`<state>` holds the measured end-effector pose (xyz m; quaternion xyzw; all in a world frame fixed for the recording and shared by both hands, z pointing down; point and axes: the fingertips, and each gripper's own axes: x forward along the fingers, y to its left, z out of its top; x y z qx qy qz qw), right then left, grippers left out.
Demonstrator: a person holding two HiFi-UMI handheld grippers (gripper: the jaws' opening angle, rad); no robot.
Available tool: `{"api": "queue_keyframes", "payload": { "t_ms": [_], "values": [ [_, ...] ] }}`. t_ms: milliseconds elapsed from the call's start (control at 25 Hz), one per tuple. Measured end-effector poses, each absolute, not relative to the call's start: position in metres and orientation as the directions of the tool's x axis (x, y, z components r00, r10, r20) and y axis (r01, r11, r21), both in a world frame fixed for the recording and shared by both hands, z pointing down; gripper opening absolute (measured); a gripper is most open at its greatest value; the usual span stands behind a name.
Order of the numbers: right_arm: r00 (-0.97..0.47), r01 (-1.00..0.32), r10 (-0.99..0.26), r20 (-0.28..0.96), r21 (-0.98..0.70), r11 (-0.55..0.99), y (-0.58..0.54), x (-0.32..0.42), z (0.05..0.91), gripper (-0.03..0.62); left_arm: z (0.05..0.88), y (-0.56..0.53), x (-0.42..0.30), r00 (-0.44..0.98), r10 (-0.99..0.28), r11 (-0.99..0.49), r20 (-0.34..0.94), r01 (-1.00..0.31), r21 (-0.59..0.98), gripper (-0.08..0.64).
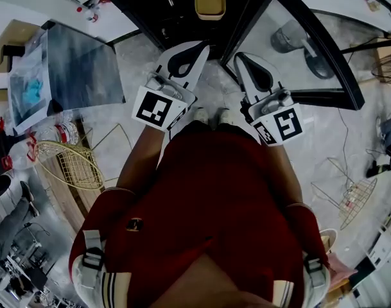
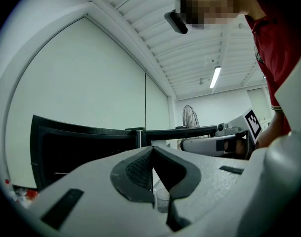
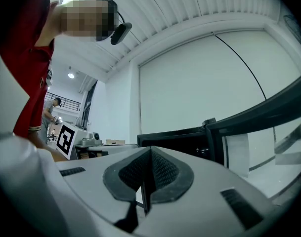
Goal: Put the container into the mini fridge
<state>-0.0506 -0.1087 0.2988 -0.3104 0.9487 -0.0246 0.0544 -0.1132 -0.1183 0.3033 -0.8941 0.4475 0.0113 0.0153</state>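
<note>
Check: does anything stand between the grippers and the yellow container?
Nothing visible does. The left gripper and right gripper, both shut and empty, point toward the yellow container just ahead, with no object showing in the gap.

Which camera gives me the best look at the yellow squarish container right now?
The head view: the yellow squarish container shows from above, against the black mini fridge. The left and right gripper views show only the fridge's black frame beyond their jaws, no container.
</note>
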Motion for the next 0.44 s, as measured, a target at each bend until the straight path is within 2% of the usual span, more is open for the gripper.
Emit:
{"api": "queue_keyframes", "payload": {
  "t_ms": [440],
  "values": [
    [-0.802, -0.586, -0.591, -0.09, -0.077, 0.807, -0.108, -0.03, 0.297, -0.003, 0.306, -0.12, -0.099, 0.586, -0.81, -0.585, -0.03, -0.811, -0.01, 0.008]
  ]
}}
